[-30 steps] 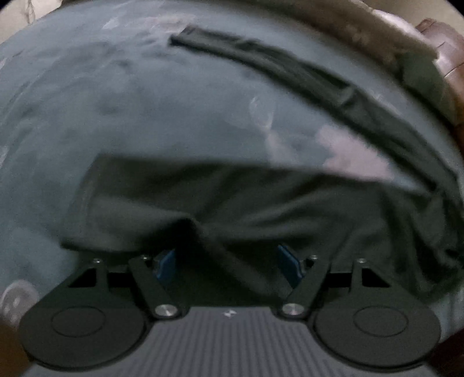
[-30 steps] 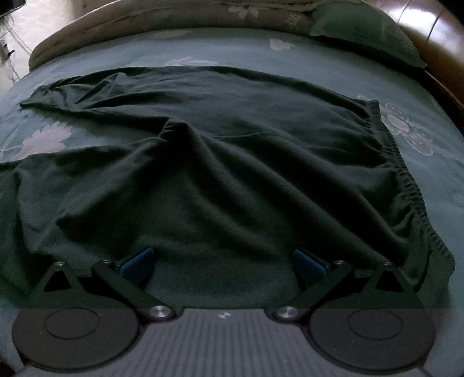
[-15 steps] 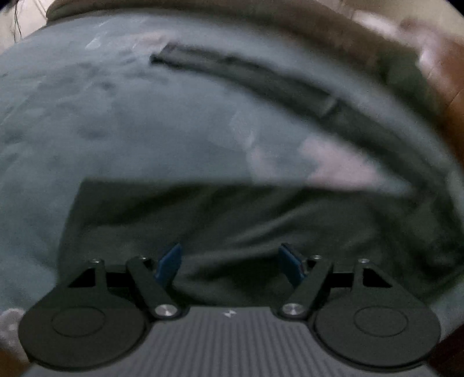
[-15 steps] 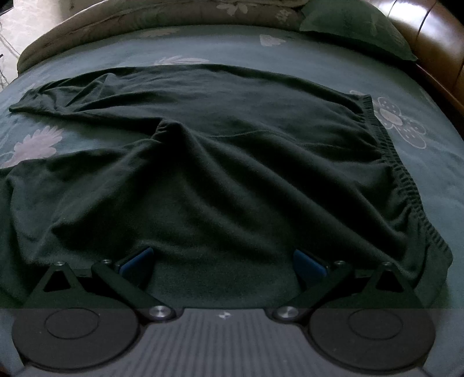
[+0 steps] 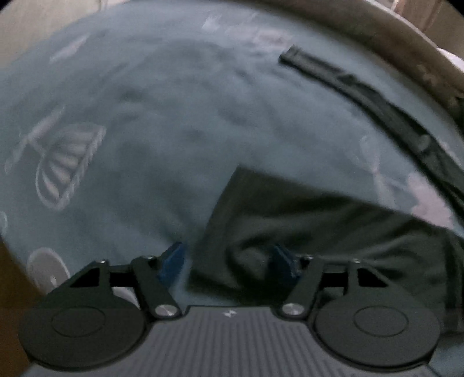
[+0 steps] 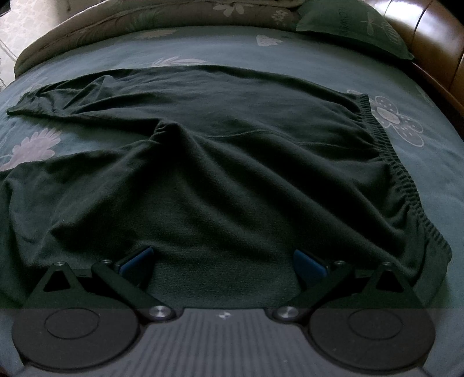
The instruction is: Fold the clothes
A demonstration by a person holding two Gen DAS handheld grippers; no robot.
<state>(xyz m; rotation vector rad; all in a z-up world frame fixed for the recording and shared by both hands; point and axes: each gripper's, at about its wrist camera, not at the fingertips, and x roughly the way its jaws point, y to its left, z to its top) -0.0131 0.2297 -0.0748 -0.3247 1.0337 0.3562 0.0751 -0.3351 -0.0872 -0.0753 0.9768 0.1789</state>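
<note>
A pair of dark green trousers [image 6: 232, 174] lies spread on the teal flowered bedspread [image 6: 429, 185], its elastic waistband [image 6: 391, 162] to the right and both legs running left. My right gripper [image 6: 223, 261] is open low over the nearer hip area, with fabric beneath its blue pads [image 6: 136, 262]. In the blurred left wrist view, the nearer leg's cuff end [image 5: 275, 220] has its corner between the fingers of my open left gripper [image 5: 229, 258]. The far leg [image 5: 377, 101] stretches across the upper right.
A green pillow [image 6: 348, 26] and a brown padded headboard [image 6: 429, 43] are at the far right. A rolled olive quilt [image 6: 116, 26] runs along the bed's far edge. Bare bedspread [image 5: 130, 145] lies left of the cuff.
My left gripper has swung left: the cuff, earlier spanning the view with a fold between the fingers, now lies mostly right. The right view has barely shifted.
</note>
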